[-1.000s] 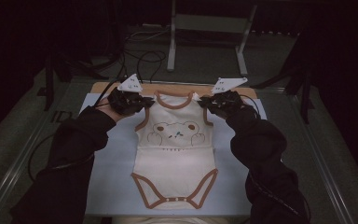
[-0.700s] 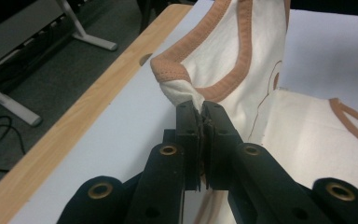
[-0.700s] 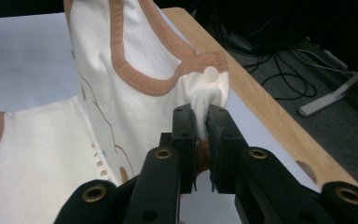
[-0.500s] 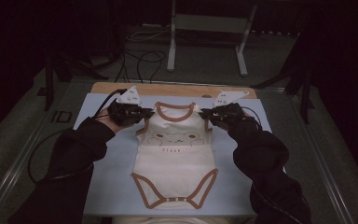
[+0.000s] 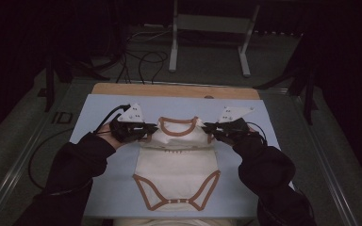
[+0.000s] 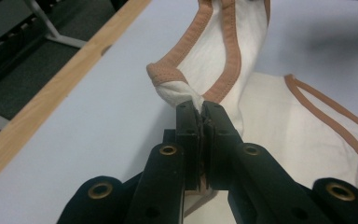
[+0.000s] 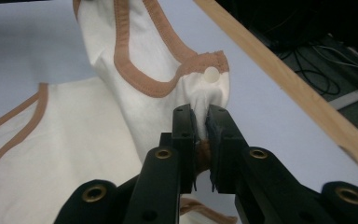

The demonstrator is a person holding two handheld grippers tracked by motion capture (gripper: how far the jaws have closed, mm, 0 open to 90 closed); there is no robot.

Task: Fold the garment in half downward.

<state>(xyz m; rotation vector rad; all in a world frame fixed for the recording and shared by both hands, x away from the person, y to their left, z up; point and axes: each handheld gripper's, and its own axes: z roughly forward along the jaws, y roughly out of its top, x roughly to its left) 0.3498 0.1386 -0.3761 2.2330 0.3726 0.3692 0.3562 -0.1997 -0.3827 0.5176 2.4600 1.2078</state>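
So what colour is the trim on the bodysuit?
Light brown trim on a cream bodysuit; clearest in the left gripper view.

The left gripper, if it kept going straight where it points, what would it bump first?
Likely the white baby bodysuit with brown trim: the left gripper already pinches its shoulder fabric, which bunches right ahead. Beyond that, probably the pale blue table mat.

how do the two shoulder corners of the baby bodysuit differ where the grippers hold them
The left gripper pinches the left shoulder corner, which is rolled into a plain wad with no button in sight. The right gripper pinches the right shoulder corner, which spreads flatter and shows a round white snap. In the high view each corner sits at its own side of the neckline. Both are cream cloth with brown trim, clamped between shut jaws, above the pale blue mat.
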